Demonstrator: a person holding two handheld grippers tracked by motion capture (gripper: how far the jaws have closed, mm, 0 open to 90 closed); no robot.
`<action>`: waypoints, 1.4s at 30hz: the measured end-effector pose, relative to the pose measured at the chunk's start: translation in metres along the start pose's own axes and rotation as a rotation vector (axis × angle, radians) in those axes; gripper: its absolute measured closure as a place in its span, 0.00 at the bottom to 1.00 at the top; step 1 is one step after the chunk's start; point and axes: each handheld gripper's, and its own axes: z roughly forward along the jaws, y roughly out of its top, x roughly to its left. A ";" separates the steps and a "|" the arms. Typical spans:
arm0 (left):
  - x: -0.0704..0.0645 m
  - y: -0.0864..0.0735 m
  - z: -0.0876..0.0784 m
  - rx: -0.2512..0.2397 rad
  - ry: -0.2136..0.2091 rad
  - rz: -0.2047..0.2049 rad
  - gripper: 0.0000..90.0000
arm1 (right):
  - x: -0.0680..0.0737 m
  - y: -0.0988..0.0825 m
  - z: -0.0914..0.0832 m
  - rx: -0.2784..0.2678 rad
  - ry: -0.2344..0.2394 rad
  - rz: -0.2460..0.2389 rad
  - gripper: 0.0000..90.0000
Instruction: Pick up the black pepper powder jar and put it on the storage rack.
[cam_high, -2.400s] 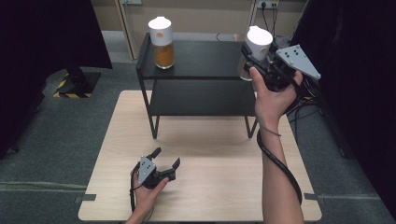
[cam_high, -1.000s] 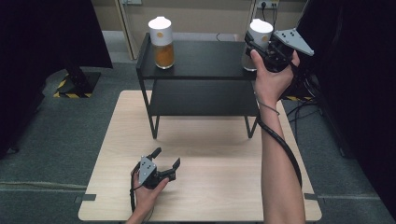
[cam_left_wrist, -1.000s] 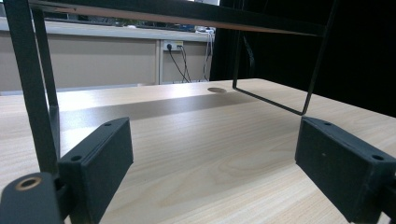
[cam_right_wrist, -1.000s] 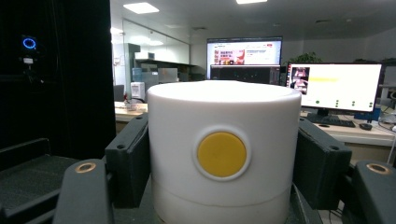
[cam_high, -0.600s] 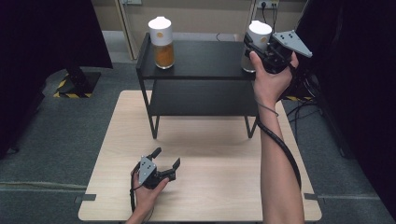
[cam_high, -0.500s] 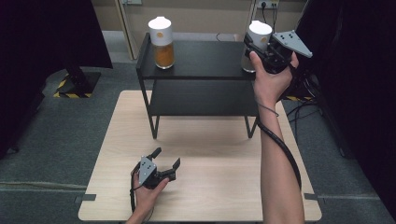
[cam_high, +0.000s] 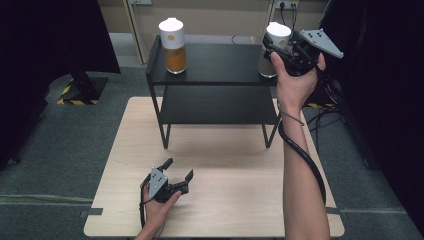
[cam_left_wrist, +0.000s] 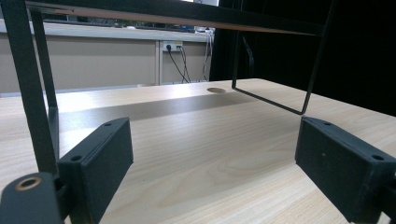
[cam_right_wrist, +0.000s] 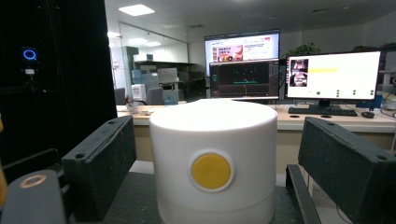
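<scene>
Right gripper sits at the shelf's two o'clock corner, jaws spread around a white-lidded jar. Left gripper rests on the table, jaws spread, empty.

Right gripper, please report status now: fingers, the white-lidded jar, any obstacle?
Right gripper open, fingers either side of white-lidded jar on shelf top, no contact visible. Left gripper open, low over table. Nothing in the way.

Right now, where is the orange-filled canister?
In the high view, the orange-filled canister stands at the left end of the black shelf's top tier, opposite the right gripper.
</scene>
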 end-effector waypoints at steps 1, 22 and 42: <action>0.000 0.000 0.000 0.001 0.000 0.000 0.12 | 0.000 0.001 -0.001 0.004 0.000 0.001 0.12; 0.000 0.000 0.000 0.000 -0.001 -0.001 0.12 | -0.002 -0.001 -0.038 -0.005 0.042 0.001 0.11; 0.000 0.000 0.000 -0.001 -0.004 -0.002 0.12 | -0.008 -0.020 -0.077 0.039 0.097 -0.003 0.10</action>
